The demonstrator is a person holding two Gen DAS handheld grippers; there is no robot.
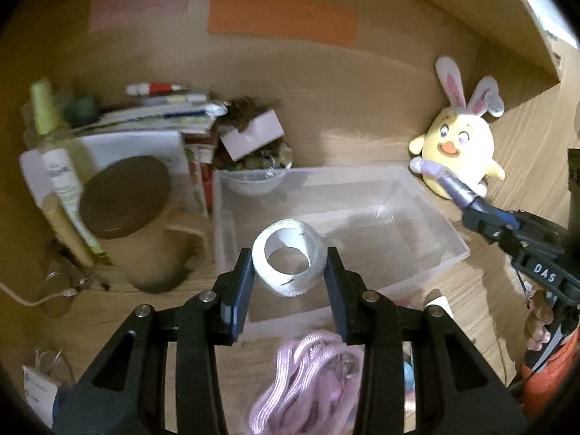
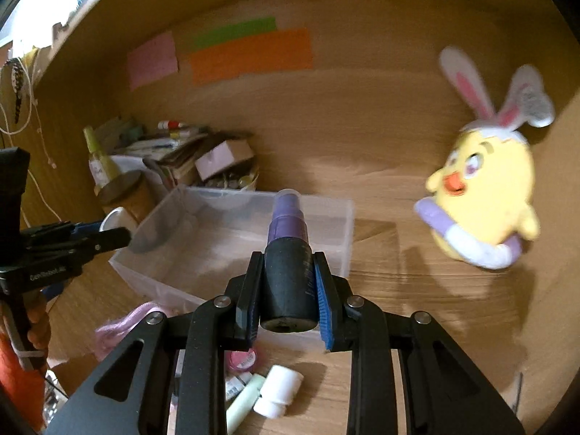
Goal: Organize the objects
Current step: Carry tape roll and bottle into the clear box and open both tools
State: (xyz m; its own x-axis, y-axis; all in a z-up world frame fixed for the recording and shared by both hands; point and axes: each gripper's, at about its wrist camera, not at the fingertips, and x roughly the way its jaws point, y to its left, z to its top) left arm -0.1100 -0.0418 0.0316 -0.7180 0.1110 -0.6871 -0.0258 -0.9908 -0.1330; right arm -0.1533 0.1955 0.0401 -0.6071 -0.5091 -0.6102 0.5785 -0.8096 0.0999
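Clearly both tools carry loads over the clear plastic storage bin (image 1: 417, 195): the left gripper (image 1: 290, 272) pinches a white tape roll (image 1: 289, 261), the right gripper (image 2: 288, 290) clamps a purple-and-black spray bottle (image 2: 288, 253); released together near the bin's right edge, they could collide or spill out.

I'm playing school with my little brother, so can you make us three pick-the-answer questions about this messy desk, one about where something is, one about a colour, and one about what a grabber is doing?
1. Where is the yellow bunny-eared plush toy?
A. inside the clear plastic box
B. on the desk beside the clear plastic box
C. on top of the stack of books

2. What colour is the biggest paper note on the back wall?
A. orange
B. blue
C. black

3. What is the left gripper doing?
A. hanging open with nothing in it
B. holding a pen
C. holding a white roll of tape

Answers:
1 B, the toy sits outside the clear plastic box, to its right.
2 A, the wide orange sheet is larger than the pink and green ones.
3 C, the white roll of tape sits between its fingers, over the box.
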